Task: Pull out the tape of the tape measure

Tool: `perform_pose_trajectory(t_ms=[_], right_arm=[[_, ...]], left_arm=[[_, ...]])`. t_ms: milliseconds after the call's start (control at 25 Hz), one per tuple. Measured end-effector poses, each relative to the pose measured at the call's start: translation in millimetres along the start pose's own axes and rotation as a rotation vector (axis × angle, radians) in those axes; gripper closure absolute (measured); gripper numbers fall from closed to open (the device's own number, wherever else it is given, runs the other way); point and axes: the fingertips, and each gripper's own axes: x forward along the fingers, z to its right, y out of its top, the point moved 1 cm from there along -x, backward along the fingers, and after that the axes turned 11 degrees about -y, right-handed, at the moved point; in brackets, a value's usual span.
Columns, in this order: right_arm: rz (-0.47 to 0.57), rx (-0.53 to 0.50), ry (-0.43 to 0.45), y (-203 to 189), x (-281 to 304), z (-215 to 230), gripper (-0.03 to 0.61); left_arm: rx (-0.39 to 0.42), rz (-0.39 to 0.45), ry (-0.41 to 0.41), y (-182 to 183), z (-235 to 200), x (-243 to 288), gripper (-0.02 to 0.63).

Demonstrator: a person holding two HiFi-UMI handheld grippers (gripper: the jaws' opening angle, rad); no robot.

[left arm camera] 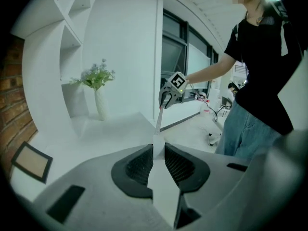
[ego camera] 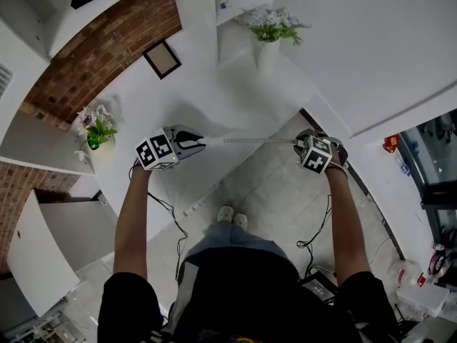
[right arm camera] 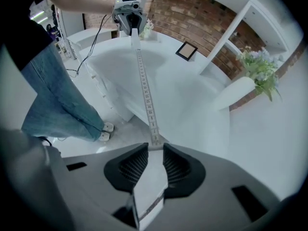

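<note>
The tape [ego camera: 250, 141] ran level from left to right between the two grippers. One end sat in the left gripper [ego camera: 201, 143], whose jaws were closed on the tape measure [left arm camera: 160, 186]. The other end was pinched in the right gripper [ego camera: 300, 141]. The left gripper hung over the table [ego camera: 214, 98], and the right one hung past its edge, over the floor [ego camera: 278, 184]. A picture frame [ego camera: 162, 58] lay on the table behind the left gripper. A vase [ego camera: 268, 48] stood further back, behind the tape. A potted plant [ego camera: 96, 133] stood left of the left gripper. The person's shoes [ego camera: 234, 218] were on the floor in front of the table, below the tape.
</note>
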Motion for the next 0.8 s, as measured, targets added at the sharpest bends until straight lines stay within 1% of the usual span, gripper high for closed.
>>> perform_pose_trajectory(t_ms=[120,200,280,520,800], right_arm=[[0.023,0.004,-0.001,3.6,6.3,8.3,0.485],[0.031,-0.011,-0.009,10.7,11.7,15.9,0.486],[0.042,-0.021,0.002,17.9,17.6,21.6,0.485],[0.071,-0.049,0.038,40.0,40.8,41.2,0.485],[0.113,-0.029,0.107,64.4,75.4,54.1,0.485]], left_arm=[[-0.010,-0.012,0.004,-6.9,-6.5,-4.9,0.537],[-0.004,-0.030,0.006,-8.1,-13.0,-5.7,0.537],[0.001,-0.055,0.002,-8.6,-20.5,-5.3,0.537],[0.020,-0.150,-0.015,-12.2,-50.1,-8.1,0.537],[0.013,-0.268,-0.039,-26.1,-81.9,-6.1,0.537]])
